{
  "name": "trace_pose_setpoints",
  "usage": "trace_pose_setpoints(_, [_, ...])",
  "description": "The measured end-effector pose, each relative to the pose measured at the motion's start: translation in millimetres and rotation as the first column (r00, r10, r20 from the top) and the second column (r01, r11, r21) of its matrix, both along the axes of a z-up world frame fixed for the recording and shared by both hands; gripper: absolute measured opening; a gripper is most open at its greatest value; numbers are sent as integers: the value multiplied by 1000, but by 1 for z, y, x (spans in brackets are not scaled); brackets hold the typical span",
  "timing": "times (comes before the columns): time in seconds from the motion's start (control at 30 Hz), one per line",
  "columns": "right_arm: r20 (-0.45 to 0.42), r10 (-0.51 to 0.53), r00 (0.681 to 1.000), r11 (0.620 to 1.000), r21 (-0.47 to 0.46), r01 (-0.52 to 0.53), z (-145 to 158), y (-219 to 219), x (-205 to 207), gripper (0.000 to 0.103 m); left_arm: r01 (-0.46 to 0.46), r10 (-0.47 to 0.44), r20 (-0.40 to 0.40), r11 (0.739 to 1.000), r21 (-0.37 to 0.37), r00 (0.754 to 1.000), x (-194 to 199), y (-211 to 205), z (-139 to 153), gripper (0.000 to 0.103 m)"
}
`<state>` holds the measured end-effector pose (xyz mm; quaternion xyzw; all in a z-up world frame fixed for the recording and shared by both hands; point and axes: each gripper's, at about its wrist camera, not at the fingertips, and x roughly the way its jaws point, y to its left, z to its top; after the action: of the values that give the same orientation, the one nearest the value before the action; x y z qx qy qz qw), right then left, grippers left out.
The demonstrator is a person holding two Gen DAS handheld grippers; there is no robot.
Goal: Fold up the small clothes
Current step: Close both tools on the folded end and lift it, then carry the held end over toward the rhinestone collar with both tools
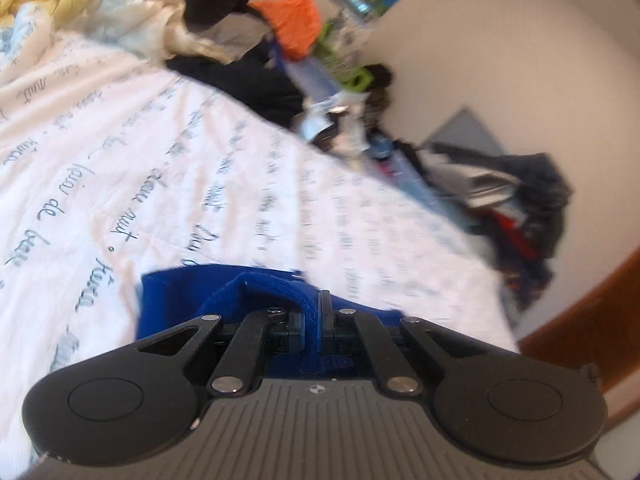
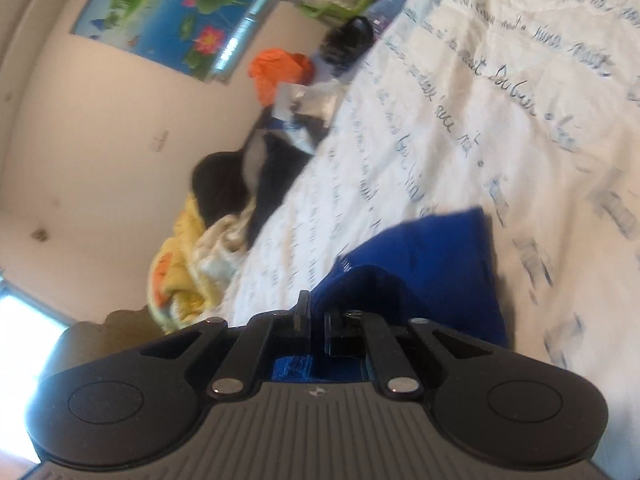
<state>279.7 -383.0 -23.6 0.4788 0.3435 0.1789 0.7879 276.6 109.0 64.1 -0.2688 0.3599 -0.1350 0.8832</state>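
Note:
A small royal-blue garment (image 1: 200,296) lies on a white bedsheet (image 1: 160,160) printed with grey handwriting. My left gripper (image 1: 314,320) is shut on a folded edge of the blue garment, pinched between its jaws just above the sheet. In the right wrist view the same blue garment (image 2: 432,264) hangs in folds over the sheet (image 2: 480,100). My right gripper (image 2: 316,328) is shut on another edge of it. Both views are tilted and motion-blurred.
A pile of clothes lies along the bed's far edge by the wall: an orange item (image 1: 292,20), black garments (image 1: 256,84), a yellow and cream quilt (image 2: 184,264). Dark clothes (image 1: 532,208) are heaped on the floor. A flower poster (image 2: 180,12) hangs on the wall.

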Motion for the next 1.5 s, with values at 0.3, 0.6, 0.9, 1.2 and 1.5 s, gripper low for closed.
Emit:
trace_pose_setpoints(0.3, [88,-106,991,965,-230,123,13,11,-28,81,-163,166,110,986,-37,980,-64,65,-6,102])
trace_pose_setpoints(0.6, [-52,36,998,881,-470,-56,-7,20,-158,82,-129,116,-129,987,-97,985,-176,72,-44,92])
trace_pose_setpoints(0.9, [-107,76,991,965,-243,-100,-25,22,-130,21,-127,126,-117,992,-3,985,-165,42,-56,5])
trace_pose_setpoints(1.2, [72,112,991,967,-239,-92,25,22,-160,6,-73,74,7,996,-47,997,-197,53,13,5])
trace_pose_setpoints(1.5, [-25,187,982,955,-229,-188,18,18,-256,28,-86,95,-62,987,139,994,-275,81,-6,23])
